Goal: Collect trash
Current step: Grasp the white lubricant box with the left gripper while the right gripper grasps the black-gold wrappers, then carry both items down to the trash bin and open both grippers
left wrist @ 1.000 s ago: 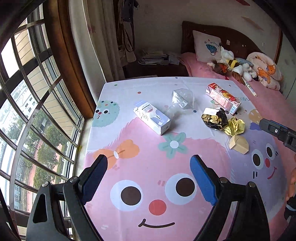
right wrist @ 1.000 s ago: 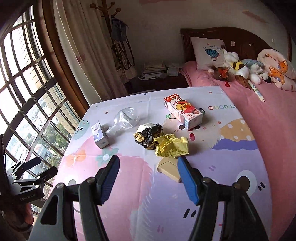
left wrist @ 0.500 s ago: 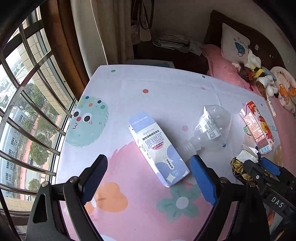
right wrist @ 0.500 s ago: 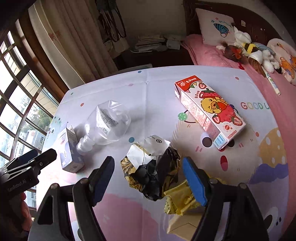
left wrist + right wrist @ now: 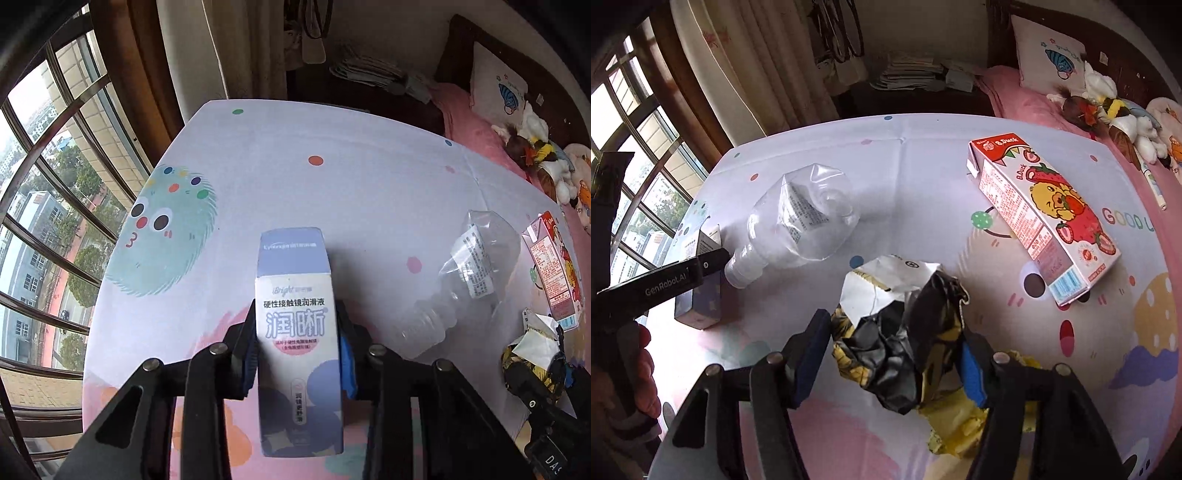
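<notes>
A: Start with the biggest thing. What does the trash lie on?

B: A desk (image 5: 923, 155) under a pastel cartoon cloth, with a window on one side and a bed (image 5: 1027, 96) behind. The trash is scattered across the cloth, all lying flat.

A: And the pieces, in order of size?

B: The red strawberry carton (image 5: 1045, 218) lies untouched toward the bed. Beside the middle lies a squashed clear plastic bottle (image 5: 801, 218), its neck pointing at the blue-and-white box (image 5: 297, 332).

A: That box is the left one's target?

B: Yes. The left gripper (image 5: 299, 350) straddles it across its narrow sides, and the jaws are closing with the pads pressed on both flanks. Taking the short width suits their span, I think.

A: The right?

B: The right gripper (image 5: 894, 363) sits around the crumpled black-and-gold wrapper (image 5: 905, 350), jaws closing. The right pad touches the foil; on the left a small gap shows, so it isn't clamped yet. A yellow wrapper (image 5: 956, 424) lies just beneath.

A: Risk?

B: The foil may squash and slip, or drag the yellow piece along.
</notes>
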Tool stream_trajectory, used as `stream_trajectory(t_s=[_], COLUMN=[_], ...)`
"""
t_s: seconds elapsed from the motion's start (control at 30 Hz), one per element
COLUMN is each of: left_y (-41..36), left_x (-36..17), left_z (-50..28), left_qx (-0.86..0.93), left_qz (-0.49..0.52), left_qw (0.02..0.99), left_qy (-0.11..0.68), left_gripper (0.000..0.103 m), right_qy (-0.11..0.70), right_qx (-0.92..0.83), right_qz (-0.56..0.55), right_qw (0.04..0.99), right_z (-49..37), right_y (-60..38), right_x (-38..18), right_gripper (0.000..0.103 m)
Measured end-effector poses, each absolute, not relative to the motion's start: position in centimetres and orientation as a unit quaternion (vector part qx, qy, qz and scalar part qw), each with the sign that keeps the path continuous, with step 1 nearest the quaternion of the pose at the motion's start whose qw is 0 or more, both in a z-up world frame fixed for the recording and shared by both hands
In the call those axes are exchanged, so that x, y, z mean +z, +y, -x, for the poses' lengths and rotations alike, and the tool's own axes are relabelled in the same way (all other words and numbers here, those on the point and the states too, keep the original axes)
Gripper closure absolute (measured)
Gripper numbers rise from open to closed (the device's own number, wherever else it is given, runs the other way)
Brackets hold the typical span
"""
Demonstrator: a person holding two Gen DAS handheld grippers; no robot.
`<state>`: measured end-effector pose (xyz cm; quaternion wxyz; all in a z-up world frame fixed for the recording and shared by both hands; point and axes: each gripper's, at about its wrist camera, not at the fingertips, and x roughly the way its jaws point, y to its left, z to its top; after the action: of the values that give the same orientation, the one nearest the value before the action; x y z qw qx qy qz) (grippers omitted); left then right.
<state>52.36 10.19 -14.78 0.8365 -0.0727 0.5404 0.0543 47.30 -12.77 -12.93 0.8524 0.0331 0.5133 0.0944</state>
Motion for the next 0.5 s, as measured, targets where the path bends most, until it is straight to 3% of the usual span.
stream_trajectory(t_s=[0.5], left_y=[8.3], left_x=[-4.2], left_z=[-37.1], left_qx=[-0.026], left_qz=[0.053], left_qw=[0.868], left_qy=[0.494], left_gripper=[0.070], right_qy=[0.441], right_qx=[0.149], right_qz=[-0.108], right_qw=[0.878], right_z=[-36.6], right_y=[-15.6], right_x=[-3.4], right_gripper=[0.044])
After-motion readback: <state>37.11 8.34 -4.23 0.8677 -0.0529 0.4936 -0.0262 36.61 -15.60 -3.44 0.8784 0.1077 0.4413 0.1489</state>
